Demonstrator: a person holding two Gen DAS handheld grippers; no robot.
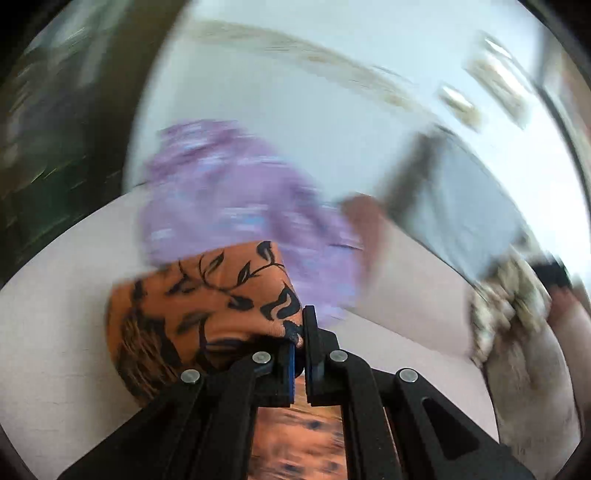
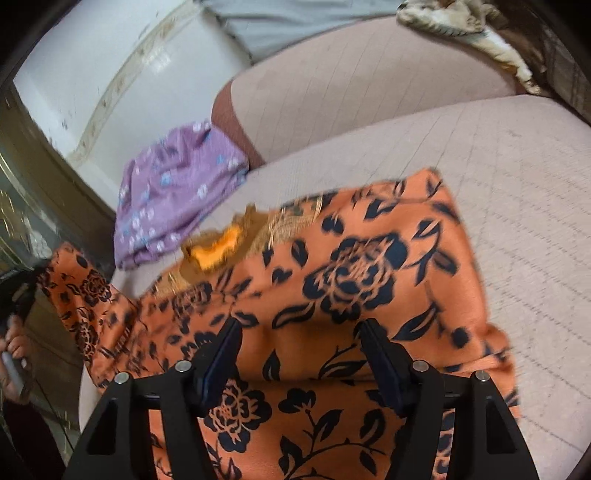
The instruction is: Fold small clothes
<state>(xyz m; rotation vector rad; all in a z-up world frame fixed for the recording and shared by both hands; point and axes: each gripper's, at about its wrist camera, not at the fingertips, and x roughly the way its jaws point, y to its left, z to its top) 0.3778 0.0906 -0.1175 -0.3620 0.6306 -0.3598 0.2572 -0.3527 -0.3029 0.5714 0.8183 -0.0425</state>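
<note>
Left wrist view: heavy motion blur. Left tool [image 1: 300, 334] sits bottom centre, jaws pinched narrow on an edge of the orange floral garment [image 1: 207, 295], which bunches up just ahead of the fingers and also shows below, between the tool's arms. Purple floral garment [image 1: 236, 195] lies behind it at mid frame, looks crumpled, too blurred to tell if folded. All of it sits on a pale pink sofa cushion [image 1: 55, 332]. A cream patterned cloth [image 1: 506, 295] sits at right on the sofa. White wall fills the upper frame.

Right wrist view: right tool [image 2: 299, 341] at bottom centre, jaws spread wide, holding nothing, hovering over the orange floral garment [image 2: 369, 295], which is spread across the sofa seat cushion [image 2: 517, 221] from lower left to mid right. Its neckline with an orange-yellow inner patch shows at centre left. The garment's left end is lifted off the seat toward the left tool [image 2: 18, 291] at the left edge, with the person's hand [image 2: 14, 354] below it. Purple floral garment [image 2: 173, 195] is heaped at upper left against the sofa back. Cream cloth [image 2: 461, 26] at top right.

Progress judgement: early. Orange piece looks mid first fold, one end being carried over; no neat folded stack visible. Purple piece appears unfolded, still to do.
</note>
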